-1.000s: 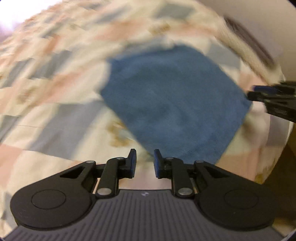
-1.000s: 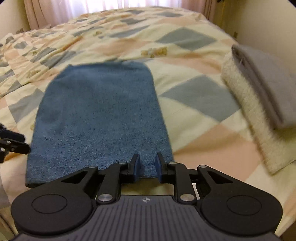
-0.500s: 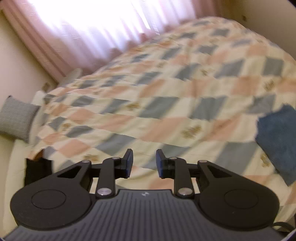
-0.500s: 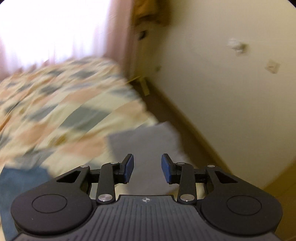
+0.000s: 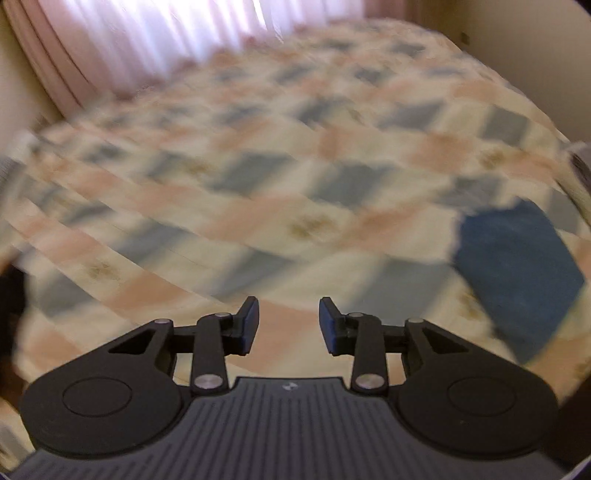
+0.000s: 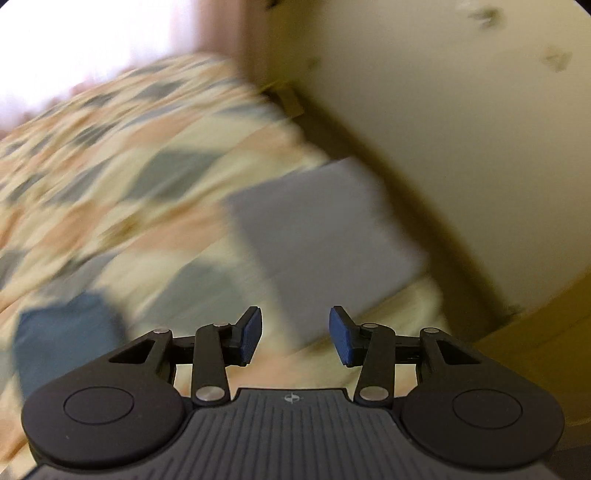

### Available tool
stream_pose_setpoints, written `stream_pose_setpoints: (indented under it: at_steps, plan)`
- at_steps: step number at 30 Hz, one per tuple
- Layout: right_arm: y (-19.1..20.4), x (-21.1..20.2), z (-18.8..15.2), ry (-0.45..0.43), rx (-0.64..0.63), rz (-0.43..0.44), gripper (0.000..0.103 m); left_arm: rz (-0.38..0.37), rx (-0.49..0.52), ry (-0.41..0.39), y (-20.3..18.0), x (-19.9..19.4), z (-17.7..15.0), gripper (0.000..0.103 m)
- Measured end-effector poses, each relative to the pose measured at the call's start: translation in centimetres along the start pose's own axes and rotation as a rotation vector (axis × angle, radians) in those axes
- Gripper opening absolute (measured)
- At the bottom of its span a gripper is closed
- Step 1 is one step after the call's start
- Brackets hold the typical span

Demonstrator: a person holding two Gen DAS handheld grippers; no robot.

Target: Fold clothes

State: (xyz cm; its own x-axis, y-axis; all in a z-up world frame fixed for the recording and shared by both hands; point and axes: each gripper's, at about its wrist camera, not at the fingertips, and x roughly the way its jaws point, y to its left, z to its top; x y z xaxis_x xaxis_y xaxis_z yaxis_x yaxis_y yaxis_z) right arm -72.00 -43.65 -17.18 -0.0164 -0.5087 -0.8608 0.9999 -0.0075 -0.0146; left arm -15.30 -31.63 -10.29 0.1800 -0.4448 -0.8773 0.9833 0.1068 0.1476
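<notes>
A folded blue towel (image 5: 513, 269) lies on the checked bedspread (image 5: 258, 177), at the right of the left wrist view. It also shows in the right wrist view (image 6: 62, 343) at the lower left. My left gripper (image 5: 289, 323) is open and empty above the bedspread, left of the towel. My right gripper (image 6: 295, 334) is open and empty, facing a folded grey cloth (image 6: 325, 236) near the bed's right edge. Both views are blurred.
A cream wall (image 6: 461, 129) runs along the right side of the bed, with a dark gap of floor (image 6: 424, 206) between them. Pink curtains (image 5: 166, 33) hang over a bright window behind the bed.
Both grippers have left the blue towel and opened wider. The left one swung left, then back a little to the right. The right one swung right onto the grey cloth.
</notes>
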Motion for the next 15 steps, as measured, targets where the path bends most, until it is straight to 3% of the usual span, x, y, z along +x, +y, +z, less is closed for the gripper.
stream_pose_setpoints:
  at_steps: [2, 5, 10, 15]
  plan:
    - [3.4, 0.1, -2.3, 0.021, -0.037, 0.063, 0.044, -0.055, -0.001, 0.020, -3.7, 1.5, -1.5, 0.031]
    - [7.3, -1.5, -5.0, 0.012, -0.083, 0.173, 0.044, -0.066, 0.012, 0.041, -8.7, 2.1, -2.9, 0.031]
    - [11.1, -3.7, -6.7, -0.026, -0.189, 0.280, 0.050, 0.010, 0.017, 0.035, -15.2, 0.3, -4.4, 0.031]
    - [10.3, -6.2, -8.1, -0.042, -0.237, 0.337, 0.054, 0.075, -0.002, 0.031, -20.9, -2.0, -6.1, 0.036]
